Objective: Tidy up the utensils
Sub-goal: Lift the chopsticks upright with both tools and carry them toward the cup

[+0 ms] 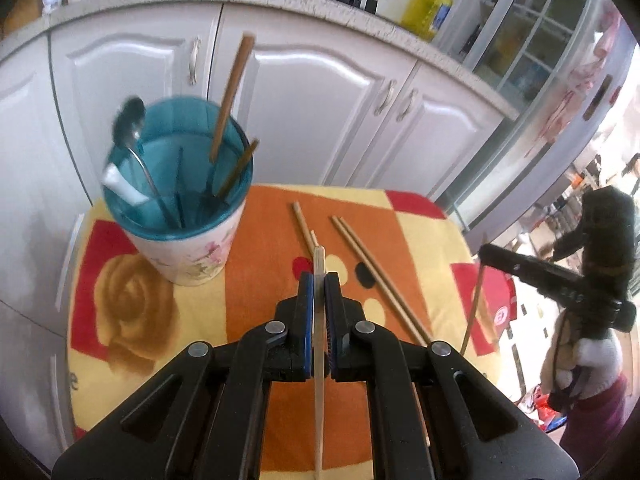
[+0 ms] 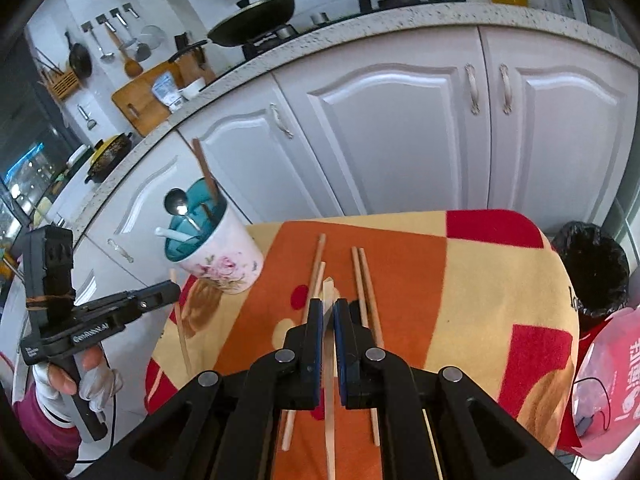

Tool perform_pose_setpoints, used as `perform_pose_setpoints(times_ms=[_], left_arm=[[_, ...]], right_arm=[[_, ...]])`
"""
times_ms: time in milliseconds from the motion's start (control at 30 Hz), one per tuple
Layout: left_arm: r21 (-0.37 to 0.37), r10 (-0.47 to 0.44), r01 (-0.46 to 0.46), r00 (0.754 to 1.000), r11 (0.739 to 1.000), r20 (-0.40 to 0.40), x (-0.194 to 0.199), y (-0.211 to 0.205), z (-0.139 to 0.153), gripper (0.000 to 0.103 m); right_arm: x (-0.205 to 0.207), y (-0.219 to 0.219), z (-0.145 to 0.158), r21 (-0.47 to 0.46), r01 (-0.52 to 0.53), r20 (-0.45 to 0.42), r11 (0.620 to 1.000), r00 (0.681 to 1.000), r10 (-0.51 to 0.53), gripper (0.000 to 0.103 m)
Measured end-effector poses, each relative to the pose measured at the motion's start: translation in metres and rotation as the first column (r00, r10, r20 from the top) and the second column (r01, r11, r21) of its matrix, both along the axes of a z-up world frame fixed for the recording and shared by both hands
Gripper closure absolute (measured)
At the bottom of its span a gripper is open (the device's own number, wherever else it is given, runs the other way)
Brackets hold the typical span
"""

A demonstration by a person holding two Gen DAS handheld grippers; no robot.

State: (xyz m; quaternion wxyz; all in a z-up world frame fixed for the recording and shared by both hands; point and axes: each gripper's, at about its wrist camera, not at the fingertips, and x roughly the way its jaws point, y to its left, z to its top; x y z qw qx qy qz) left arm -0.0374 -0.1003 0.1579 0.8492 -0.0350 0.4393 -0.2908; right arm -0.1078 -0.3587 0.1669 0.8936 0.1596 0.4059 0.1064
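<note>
Partly done, as far as these views show. At the left of the left-wrist view stands the cup (image 1: pixel 180 208), blue inside and flowered outside, already holding a metal spoon (image 1: pixel 130 120), a white-handled piece (image 1: pixel 120 186), some dark utensils and at least two brown chopsticks (image 1: pixel 232 96) leaning on its rim. Moving right across the orange and yellow cloth of the table (image 1: pixel 420 216), three pale chopsticks are still loose: one (image 1: pixel 302 224) near the centre and a pair (image 1: pixel 376 272) lying side by side just to its right.

The left gripper (image 1: pixel 319 280) has its jaws clenched on a single pale chopstick (image 1: pixel 319 360) that runs down through them toward the bottom of the frame. At the right edge the right gripper (image 1: pixel 492 254) is also clamped on a thin chopstick (image 1: pixel 474 304) hanging below it; in its own view that stick (image 2: pixel 329 360) sits between the pads.

So two sticks are in hand and apparently lifted clear, and I judge they go to the cup next, then the three on the cloth.
</note>
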Motion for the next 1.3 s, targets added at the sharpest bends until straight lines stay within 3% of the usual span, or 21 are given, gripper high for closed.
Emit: perform_pose_setpoints(times_ms=[433,1300], left_arm=[[-0.069,0.015,-0.008,0.996,0.998,0.089,-0.01,0.021,0.044,0.099],[-0.1,0.047,-0.033,0.988,0.994,0.144,-0.018,0.033,0.072,0.099]], right_arm=[[-0.001,0.013,0.035,-0.018,-0.017,0.068,1.0,0.998,0.018,0.098],[0.006,0.031,0.058,-0.034,-0.044,0.117,0.998,0.992,0.047,0.098]])
